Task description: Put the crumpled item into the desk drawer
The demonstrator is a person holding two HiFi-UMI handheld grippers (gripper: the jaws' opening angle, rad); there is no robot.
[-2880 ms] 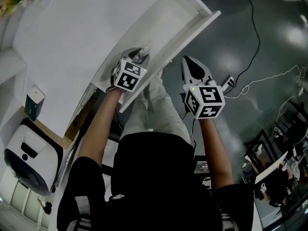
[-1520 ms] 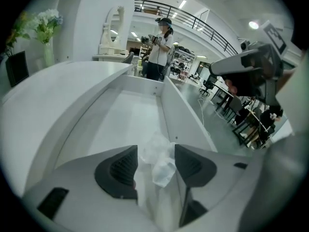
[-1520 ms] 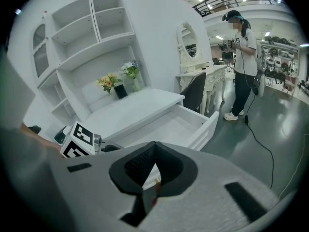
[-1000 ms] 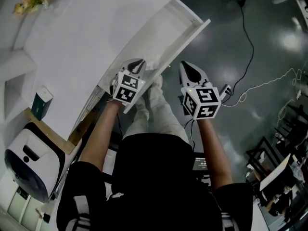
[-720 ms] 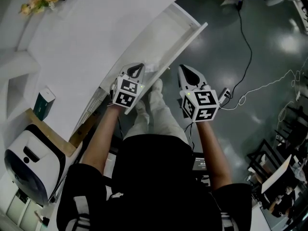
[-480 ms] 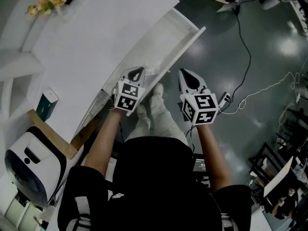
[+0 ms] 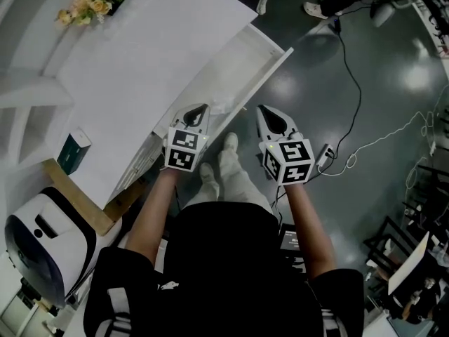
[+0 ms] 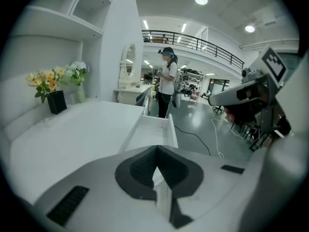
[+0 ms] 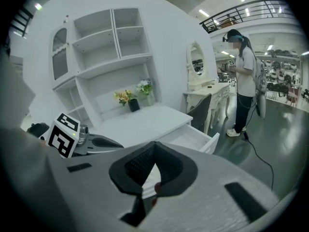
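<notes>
The left gripper (image 7: 201,109) has its jaws closed together on nothing, with the tips just beside the near end of the open drawer (image 7: 269,70). The pale crumpled item (image 7: 219,108) lies inside the drawer there. The right gripper (image 7: 262,111) is likewise closed and empty, near the drawer's front but apart from it.

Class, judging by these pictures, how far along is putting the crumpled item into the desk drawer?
Done: the desk drawer stands open and a pale crumpled item seems to lie at its near end. In hand: nothing; the left claw and right claw are both shut and empty, near the drawer front. Left: at most, shutting the drawer.
</notes>
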